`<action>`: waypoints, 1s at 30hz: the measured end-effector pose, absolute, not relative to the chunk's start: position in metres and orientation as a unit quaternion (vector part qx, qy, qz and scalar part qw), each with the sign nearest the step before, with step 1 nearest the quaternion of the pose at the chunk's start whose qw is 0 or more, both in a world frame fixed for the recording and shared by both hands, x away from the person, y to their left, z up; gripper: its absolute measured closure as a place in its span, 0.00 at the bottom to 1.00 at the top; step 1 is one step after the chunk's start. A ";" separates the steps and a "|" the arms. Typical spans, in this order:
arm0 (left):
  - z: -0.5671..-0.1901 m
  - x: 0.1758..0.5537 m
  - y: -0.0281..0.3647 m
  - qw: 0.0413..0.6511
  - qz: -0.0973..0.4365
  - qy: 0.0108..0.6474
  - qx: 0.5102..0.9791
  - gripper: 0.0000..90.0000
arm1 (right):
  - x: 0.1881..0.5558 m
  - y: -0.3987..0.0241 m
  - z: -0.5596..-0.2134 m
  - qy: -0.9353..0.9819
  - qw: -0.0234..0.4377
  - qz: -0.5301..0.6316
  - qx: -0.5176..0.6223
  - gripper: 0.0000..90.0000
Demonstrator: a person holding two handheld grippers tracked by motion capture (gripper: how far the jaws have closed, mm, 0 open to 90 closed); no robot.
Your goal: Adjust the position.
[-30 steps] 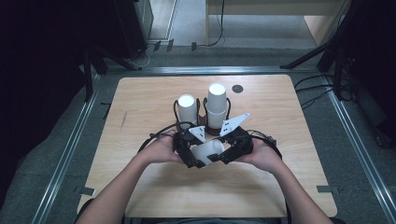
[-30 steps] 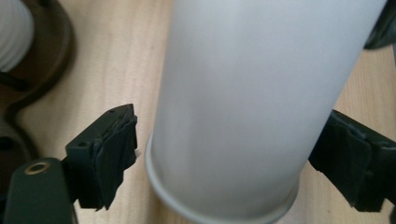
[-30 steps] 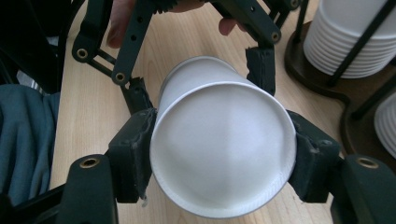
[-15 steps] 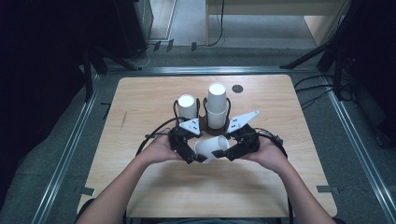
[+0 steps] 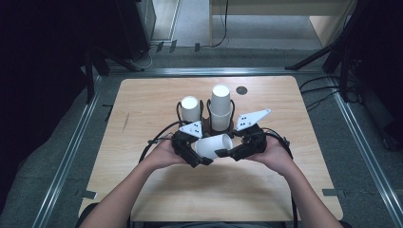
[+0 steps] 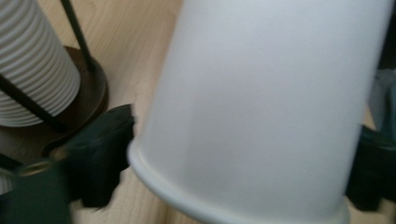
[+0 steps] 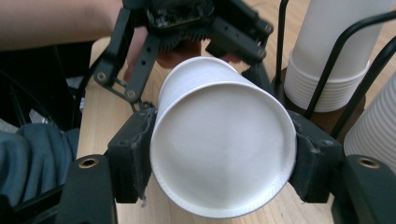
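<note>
Since a second ago both hands have drawn slightly toward the person, and the white paper cup (image 5: 212, 145) now lies on its side between them; the jaws of the left tongs (image 5: 202, 160) have just been closing, with the cup between them.

On the pale wooden surface (image 5: 157, 97) stands a black wire cup holder on a dark round base (image 5: 223, 127), with two stacks of white paper cups, one short (image 5: 190, 109) and one tall (image 5: 221, 106), just behind the hands. Right in front of it, the single cup is carried clear of the surface, its long axis running level from left to right: mouth toward the left tongs, closed bottom toward the right tongs (image 5: 223, 153).

In the right gripper view the right tongs (image 7: 219, 158) are clamped on the cup (image 7: 224, 154) across its bottom end, one black pad pressing each side. In the left gripper view the cup (image 6: 261, 107) sits between the jaws with its rolled rim close by the left pad (image 6: 100, 154); whether that pad presses on the wall, blur hides, so I cannot tell if this side grips.

By my judgement, the next move turns on that axis: the cup must be tipped upright, mouth down, to join a stack, and the right hand holds it surely.
</note>
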State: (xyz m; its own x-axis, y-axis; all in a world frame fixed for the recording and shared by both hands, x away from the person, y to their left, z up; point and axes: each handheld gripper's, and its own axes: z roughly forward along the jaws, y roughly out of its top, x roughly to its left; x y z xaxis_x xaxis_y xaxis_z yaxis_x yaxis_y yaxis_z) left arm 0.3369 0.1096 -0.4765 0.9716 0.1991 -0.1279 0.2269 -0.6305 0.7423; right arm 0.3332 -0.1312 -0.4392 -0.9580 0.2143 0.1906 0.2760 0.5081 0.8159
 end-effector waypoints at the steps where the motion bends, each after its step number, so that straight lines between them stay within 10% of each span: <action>1: -0.476 0.336 0.111 0.418 -0.016 0.113 0.901 0.22 | 0.334 -0.132 -0.439 -0.867 0.036 -0.476 -0.141 0.37; 10: -0.469 0.334 0.116 0.400 -0.007 0.106 0.910 0.27 | 0.331 -0.128 -0.443 -0.877 0.024 -0.461 -0.134 0.20; 30: -0.461 0.346 0.131 0.355 -0.014 0.136 0.925 0.27 | 0.333 -0.130 -0.462 -0.907 0.004 -0.395 -0.143 0.20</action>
State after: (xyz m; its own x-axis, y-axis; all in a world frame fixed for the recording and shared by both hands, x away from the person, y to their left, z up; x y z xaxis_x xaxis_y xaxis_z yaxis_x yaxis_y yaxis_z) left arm 0.3459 0.1305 -0.4611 0.9628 0.2411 -0.1222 0.2609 -0.7110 0.6529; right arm 0.3328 -0.1299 -0.4617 -0.9589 0.2570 0.1203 0.2631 0.6463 0.7163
